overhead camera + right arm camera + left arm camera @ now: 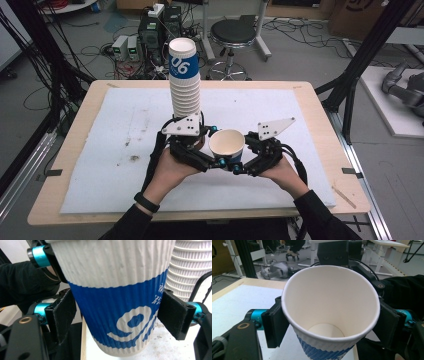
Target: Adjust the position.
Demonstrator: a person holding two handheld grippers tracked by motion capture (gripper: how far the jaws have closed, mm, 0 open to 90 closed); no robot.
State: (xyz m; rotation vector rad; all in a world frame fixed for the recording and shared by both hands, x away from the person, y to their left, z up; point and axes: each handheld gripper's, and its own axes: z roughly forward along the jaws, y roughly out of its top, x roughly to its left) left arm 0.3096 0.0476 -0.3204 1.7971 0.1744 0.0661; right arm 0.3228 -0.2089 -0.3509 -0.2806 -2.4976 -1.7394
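Between the two tools, above the near middle of the table:
- Item: single paper cup, upright, mouth up, empty.
- Look: white ribbed outer wall, broad blue band round the lower half with white lettering, plain white inside, rolled rim.
- Handling (judged): very light; thin wall that dents under a hard squeeze; the ribbing gives the pads some bite, so slip is unlikely; the rolled rim is the stiffest part.
- Where to hold (judged): on opposite sides of the wall, just under the rim or low near the base, with gentle pressure; a hard mid-wall pinch would ovalise it.
- Left tool: narrowed onto the cup, its black pads pressed against opposite sides just below the rim.
- Right tool: straddles the blue band lower down; one pad meets the wall, the other sits just beside it; I cannot tell whether it grips.
- Nearby: tall stack of matching cups, standing just beyond the left tool.
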